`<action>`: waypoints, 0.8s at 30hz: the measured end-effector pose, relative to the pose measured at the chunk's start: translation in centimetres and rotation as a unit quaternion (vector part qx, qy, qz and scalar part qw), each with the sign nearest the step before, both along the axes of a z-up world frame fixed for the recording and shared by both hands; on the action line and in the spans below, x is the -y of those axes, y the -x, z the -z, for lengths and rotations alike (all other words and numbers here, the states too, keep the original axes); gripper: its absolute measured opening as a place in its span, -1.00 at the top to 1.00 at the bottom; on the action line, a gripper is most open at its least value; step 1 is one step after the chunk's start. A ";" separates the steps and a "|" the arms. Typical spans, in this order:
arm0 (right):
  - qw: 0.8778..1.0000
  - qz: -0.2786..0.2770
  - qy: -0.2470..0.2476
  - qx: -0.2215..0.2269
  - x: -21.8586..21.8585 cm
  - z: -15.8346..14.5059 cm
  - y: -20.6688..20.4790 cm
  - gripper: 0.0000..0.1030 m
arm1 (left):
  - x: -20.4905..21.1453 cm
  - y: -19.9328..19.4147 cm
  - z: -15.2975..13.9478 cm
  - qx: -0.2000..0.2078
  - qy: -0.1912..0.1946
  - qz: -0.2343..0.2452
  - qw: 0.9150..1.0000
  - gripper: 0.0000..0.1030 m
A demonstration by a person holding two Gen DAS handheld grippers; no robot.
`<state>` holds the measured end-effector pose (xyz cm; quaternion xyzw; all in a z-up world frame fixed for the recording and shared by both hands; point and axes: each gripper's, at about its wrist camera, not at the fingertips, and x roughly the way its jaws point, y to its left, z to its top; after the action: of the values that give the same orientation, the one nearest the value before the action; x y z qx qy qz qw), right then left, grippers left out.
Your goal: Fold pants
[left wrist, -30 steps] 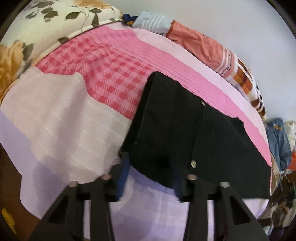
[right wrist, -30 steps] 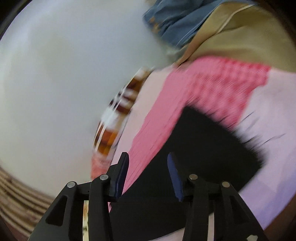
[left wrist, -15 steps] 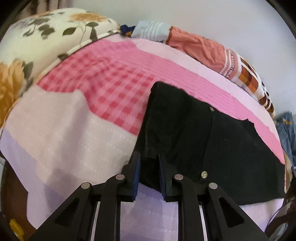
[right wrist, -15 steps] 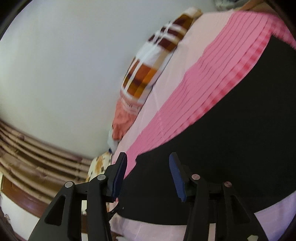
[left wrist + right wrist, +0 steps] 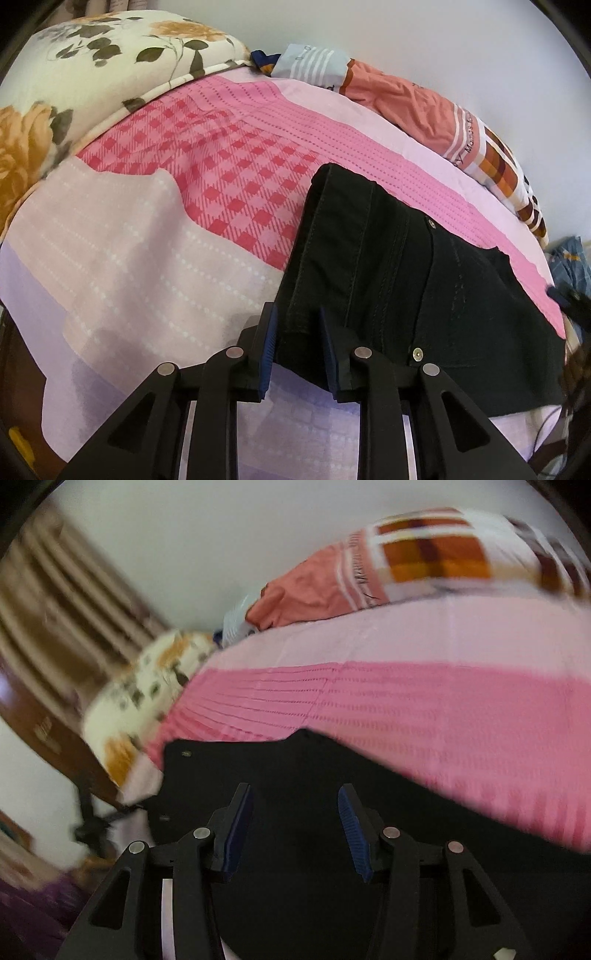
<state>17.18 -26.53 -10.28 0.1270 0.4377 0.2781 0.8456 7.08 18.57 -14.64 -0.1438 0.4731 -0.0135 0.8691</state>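
Note:
Black pants (image 5: 388, 266) lie folded on a pink checked bedsheet (image 5: 229, 177). My left gripper (image 5: 297, 343) has its blue-padded fingers closed on the near left corner of the pants, by the waistband seam. In the right wrist view the pants (image 5: 295, 775) fill the lower frame. My right gripper (image 5: 295, 819) is open just above the black cloth, its pads apart and holding nothing.
A floral pillow (image 5: 74, 74) lies at the far left of the bed. An orange and checked pillow (image 5: 424, 107) lies along the white wall. Blue clothes (image 5: 572, 266) sit at the right edge. A brown headboard (image 5: 48, 723) and curtain show in the right view.
My left gripper closed from wide open onto the pants' near corner. My right gripper swung round to face the pillows, low over the pants, still open.

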 end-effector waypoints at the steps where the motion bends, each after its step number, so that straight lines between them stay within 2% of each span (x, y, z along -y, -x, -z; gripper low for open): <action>1: 1.000 -0.011 0.008 0.003 -0.5 0.0 -0.7 0.10 | 0.0 0.0 0.0 0.001 0.002 0.000 1.000 0.51; 4: 0.998 -0.047 0.042 0.003 -2.2 0.6 -3.4 0.10 | 0.0 0.0 0.1 0.006 -0.005 0.002 1.000 0.49; 9: 0.990 -0.118 0.070 -0.040 -4.8 3.1 -6.5 0.15 | 0.6 0.0 0.0 0.009 -0.033 0.000 0.999 0.38; 13: 0.982 -0.169 0.068 -0.057 -6.3 4.2 -6.5 0.63 | 0.5 -0.2 0.1 0.006 -0.032 -0.007 0.999 0.29; 15: 0.976 -0.194 0.087 -0.042 -7.6 4.0 -6.0 0.65 | 0.3 -0.2 0.1 0.002 -0.033 -0.013 0.999 0.21; 17: 0.976 -0.190 0.096 -0.037 -7.7 4.2 -6.4 0.80 | 0.1 -0.1 0.1 0.000 -0.029 -0.019 0.999 0.15; 20: 0.984 -0.156 0.082 -0.026 -6.8 4.2 -7.2 0.84 | -0.1 0.0 0.2 0.000 -0.029 -0.028 0.999 0.05; 24: 0.987 -0.121 0.103 0.003 -7.0 4.5 -7.2 0.89 | -0.2 0.2 0.4 0.006 -0.028 -0.038 0.999 0.00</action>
<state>24.39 -19.49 -14.79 -0.0154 0.4738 0.3325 0.8153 6.92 18.72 -15.02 -0.1369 0.4623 0.0321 0.8755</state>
